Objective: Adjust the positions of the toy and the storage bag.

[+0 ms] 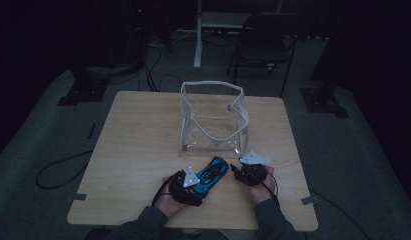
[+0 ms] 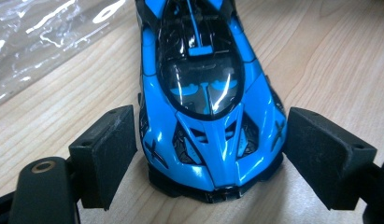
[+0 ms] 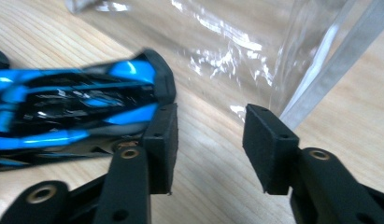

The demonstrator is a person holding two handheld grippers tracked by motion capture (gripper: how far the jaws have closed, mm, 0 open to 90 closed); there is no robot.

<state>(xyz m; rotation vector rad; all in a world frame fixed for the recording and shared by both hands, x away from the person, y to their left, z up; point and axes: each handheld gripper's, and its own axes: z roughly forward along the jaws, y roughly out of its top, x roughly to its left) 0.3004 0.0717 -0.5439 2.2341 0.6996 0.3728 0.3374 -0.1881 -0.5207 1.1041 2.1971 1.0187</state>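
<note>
Left gripper [image 2: 210,154] stands wide, jaws either side of the blue toy car [image 2: 206,93] with slight gaps, car resting on the table [image 1: 138,145]. Right gripper [image 3: 210,149] partly open, nothing between its jaws, beside the car's tail, near the clear bag [image 1: 213,117]

Both forearms enter from the near edge, hands close together. The left gripper [image 2: 210,154] lies low and level, jaws spread wide apart. The right gripper [image 3: 210,147], just right of it, holds its jaws parted with nothing between them.
</note>
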